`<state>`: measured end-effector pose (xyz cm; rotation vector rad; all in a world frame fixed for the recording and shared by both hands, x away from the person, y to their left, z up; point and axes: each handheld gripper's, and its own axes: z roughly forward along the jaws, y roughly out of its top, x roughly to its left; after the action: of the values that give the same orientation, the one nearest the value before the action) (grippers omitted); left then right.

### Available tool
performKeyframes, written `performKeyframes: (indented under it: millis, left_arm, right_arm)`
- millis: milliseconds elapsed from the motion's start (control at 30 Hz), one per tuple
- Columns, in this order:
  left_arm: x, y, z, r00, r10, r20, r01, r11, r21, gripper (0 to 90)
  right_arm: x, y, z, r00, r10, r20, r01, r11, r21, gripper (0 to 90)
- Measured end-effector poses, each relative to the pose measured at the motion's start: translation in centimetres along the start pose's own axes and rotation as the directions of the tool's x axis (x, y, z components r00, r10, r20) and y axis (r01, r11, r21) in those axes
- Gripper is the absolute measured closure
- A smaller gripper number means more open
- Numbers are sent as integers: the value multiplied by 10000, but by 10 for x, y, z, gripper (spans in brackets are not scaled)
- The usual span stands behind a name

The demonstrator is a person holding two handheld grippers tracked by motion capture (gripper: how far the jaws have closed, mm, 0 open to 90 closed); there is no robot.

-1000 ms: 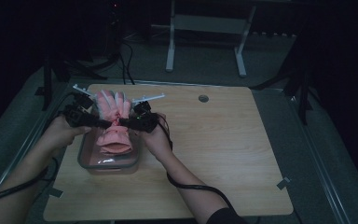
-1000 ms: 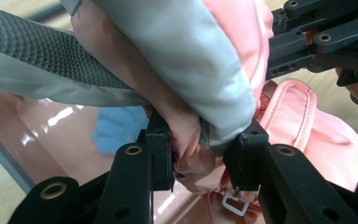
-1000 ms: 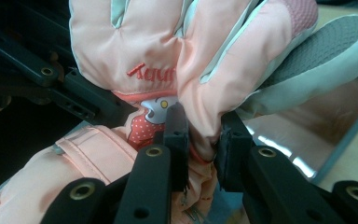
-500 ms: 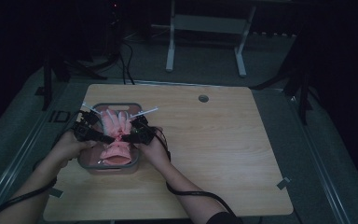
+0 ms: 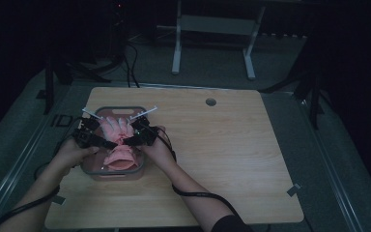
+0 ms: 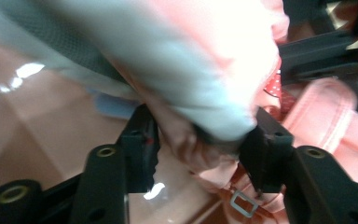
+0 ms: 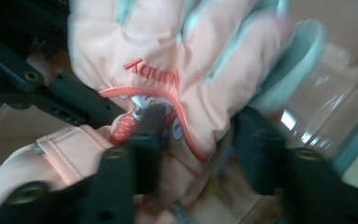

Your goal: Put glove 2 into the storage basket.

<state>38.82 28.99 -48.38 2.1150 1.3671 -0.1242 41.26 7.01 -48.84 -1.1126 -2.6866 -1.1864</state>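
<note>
A pink padded glove (image 5: 117, 145) with pale grey-green finger sides lies partly inside a clear plastic container (image 5: 92, 172) on the left of the wooden table (image 5: 232, 159). My left gripper (image 5: 110, 143) pinches it from the left and my right gripper (image 5: 127, 141) from the right. In the left gripper view the glove (image 6: 205, 70) is squeezed between the black jaws of that gripper (image 6: 200, 149). In the right gripper view my gripper (image 7: 200, 144) clamps the glove's (image 7: 168, 46) palm edge near a red printed word.
The container has a grey rim (image 5: 121, 108) and stands near the table's left edge. A round grommet hole (image 5: 210, 102) is at the table's back. A white frame's legs (image 5: 176, 63) stand on the floor behind the table.
Both grippers have come down and toward the person, lowering the glove from above the container into it. Both stay shut on the glove.
</note>
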Motion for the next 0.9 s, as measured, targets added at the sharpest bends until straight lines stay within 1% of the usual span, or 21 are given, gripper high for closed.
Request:
performKeyframes:
  millis: [33,100,167,233,267,333,367,400,500,533,567,600,633,667,700,733,800,833,867,900]
  left_arm:
    - [0,1,0,10000,4,21,-4,10000,-37,498]
    - [-2,2,1,9999,94,-78,-95,9999,-119,488]
    - [-4,4,2,9997,125,-217,-130,9996,-251,467]
    - [-7,5,2,9989,195,-427,-212,9990,-396,431]
    - [-8,5,2,9981,214,-584,-244,9984,-512,408]
    - [-9,5,1,9972,192,-716,-246,9969,-753,374]
    - [-10,5,1,9962,156,-860,-235,9955,-915,346]
    - [-10,4,0,9956,224,-908,-317,9943,-1016,316]
    - [-12,3,-4,9952,161,-966,-304,9885,-1480,220]
    - [-13,3,-6,9937,204,-1102,-378,9867,-1578,179]
    - [-15,3,-9,9925,208,-1207,-416,9841,-1724,142]
    - [-17,2,-12,9926,189,-1199,-422,9799,-1951,125]
    - [-18,2,-15,9940,183,-1076,-415,9751,-2177,75]
    - [-20,1,-19,9948,244,-985,-463,9728,-2268,6]
    - [-24,1,-23,9940,356,-1031,-603,9671,-2471,5]
    - [-28,0,-26,9936,457,-1028,-723,9596,-2719,6]
    - [-38,0,-32,9922,748,-1001,-1018,9484,-3003,6]
    - [-43,0,-34,9913,900,-962,-1162,9414,-3166,6]
    - [-49,0,-35,9902,1056,-912,-1297,9375,-3230,6]
    - [-55,0,-36,9878,1194,-998,-1459,9338,-3266,6]
  right_arm:
    - [-1,1,-2,10000,-19,-4,19,10000,-65,442]
    - [-3,3,-6,9996,64,-257,-68,9998,-166,396]
    - [-5,3,-9,9992,49,-388,-62,9994,-329,368]
    - [-8,1,-13,9968,90,-789,-136,9983,-575,283]
    - [-8,1,-15,9954,8,-956,-69,9980,-631,260]
    - [-11,-1,-20,9910,-85,-1336,-34,9961,-887,209]
    - [-12,-1,-22,9897,-144,-1422,2,9951,-992,204]
    - [-12,-2,-24,9889,-249,-1465,97,9945,-1039,199]
    - [-14,-3,-29,9862,-516,-1574,339,9930,-1130,189]
    - [-14,-3,-31,9858,-574,-1578,399,9929,-1120,189]
    - [-15,-4,-32,9859,-644,-1546,470,9924,-1141,189]
    - [-16,-5,-34,9855,-674,-1559,491,9918,-1179,189]
    - [-17,-5,-36,9852,-662,-1578,471,9915,-1216,189]
    - [-18,-5,-38,9854,-668,-1568,476,9912,-1235,188]
    - [-19,-6,-41,9849,-675,-1596,467,9903,-1306,187]
    - [-20,-6,-43,9838,-663,-1664,431,9893,-1397,185]
    - [-22,-7,-49,9834,-731,-1662,491,9883,-1441,180]
    - [-23,-8,-51,9831,-773,-1659,538,9885,-1414,176]
    - [-24,-9,-53,9825,-863,-1653,633,9882,-1393,175]
    - [-25,-10,-55,9818,-922,-1662,694,9880,-1377,171]
